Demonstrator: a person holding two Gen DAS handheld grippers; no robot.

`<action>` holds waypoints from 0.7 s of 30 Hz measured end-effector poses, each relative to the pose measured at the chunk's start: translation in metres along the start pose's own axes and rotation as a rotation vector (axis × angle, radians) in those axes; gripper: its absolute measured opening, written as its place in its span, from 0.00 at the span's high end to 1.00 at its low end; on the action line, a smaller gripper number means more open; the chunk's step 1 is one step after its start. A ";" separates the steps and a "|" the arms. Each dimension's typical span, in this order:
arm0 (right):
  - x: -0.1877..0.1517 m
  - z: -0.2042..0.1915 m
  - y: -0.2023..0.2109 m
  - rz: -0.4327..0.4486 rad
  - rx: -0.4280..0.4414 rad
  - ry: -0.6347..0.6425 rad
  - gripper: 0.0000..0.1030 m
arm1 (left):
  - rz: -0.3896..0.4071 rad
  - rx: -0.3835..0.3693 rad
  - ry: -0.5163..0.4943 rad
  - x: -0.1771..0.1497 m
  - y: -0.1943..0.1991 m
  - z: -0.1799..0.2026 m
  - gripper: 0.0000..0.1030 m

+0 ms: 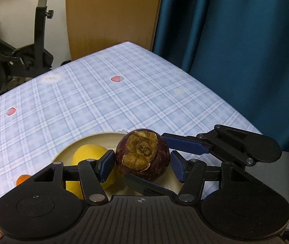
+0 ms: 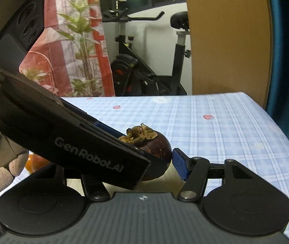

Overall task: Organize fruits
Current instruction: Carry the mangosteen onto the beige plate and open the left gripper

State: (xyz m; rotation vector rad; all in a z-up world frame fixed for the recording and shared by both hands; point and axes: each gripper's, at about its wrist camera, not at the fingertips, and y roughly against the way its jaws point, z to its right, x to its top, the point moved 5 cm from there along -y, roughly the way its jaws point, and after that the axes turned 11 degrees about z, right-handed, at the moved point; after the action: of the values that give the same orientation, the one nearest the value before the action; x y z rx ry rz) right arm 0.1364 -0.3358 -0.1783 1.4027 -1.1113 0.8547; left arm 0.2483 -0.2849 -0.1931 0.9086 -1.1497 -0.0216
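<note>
**A:** Where's the fruit right now?

**B:** The dark purple mangosteen with the dried brown cap (image 1: 142, 154) is over the round cream plate (image 1: 95, 140), just beside a yellow lemon (image 1: 87, 152) that lies on that plate. I cannot tell whether the mangosteen rests on the plate or hangs just above it.

**A:** And the left gripper (image 1: 142, 166)?

**B:** Its blue pads (image 1: 105, 166) bracket the mangosteen left and right. The left one looks to be against the skin and the right one is a sliver off, so I cannot tell if it truly pinches.

**A:** The right gripper (image 2: 144, 168)?

**B:** It comes in crosswise. The left wrist view shows one finger behind the mangosteen and the other low in front. In its own view the right blue pad (image 2: 180, 166) sits just beside the fruit, and the left gripper's black body hides the other finger. I cannot tell its grip either.

**A:** Anything else on the table?

**B:** Two small orange fruits (image 1: 21, 180) lie on the blue plaid tablecloth (image 1: 83, 101), left of the plate, and a black exercise bike (image 2: 144, 71) stands beyond the table
</note>
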 end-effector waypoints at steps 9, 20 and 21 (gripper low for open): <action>-0.010 0.005 -0.006 -0.032 -0.001 -0.011 0.40 | 0.001 0.002 -0.012 0.002 -0.017 -0.003 0.41; -0.010 0.001 -0.016 -0.044 -0.018 0.023 0.42 | -0.002 0.009 -0.018 -0.003 -0.017 -0.001 0.43; -0.010 0.000 -0.016 -0.043 -0.020 0.028 0.42 | 0.000 0.008 -0.018 -0.003 -0.016 -0.002 0.43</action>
State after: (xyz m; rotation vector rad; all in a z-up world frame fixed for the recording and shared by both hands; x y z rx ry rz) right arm 0.1487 -0.3351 -0.1932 1.3895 -1.0623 0.8280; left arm 0.2550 -0.2929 -0.2050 0.9171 -1.1674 -0.0250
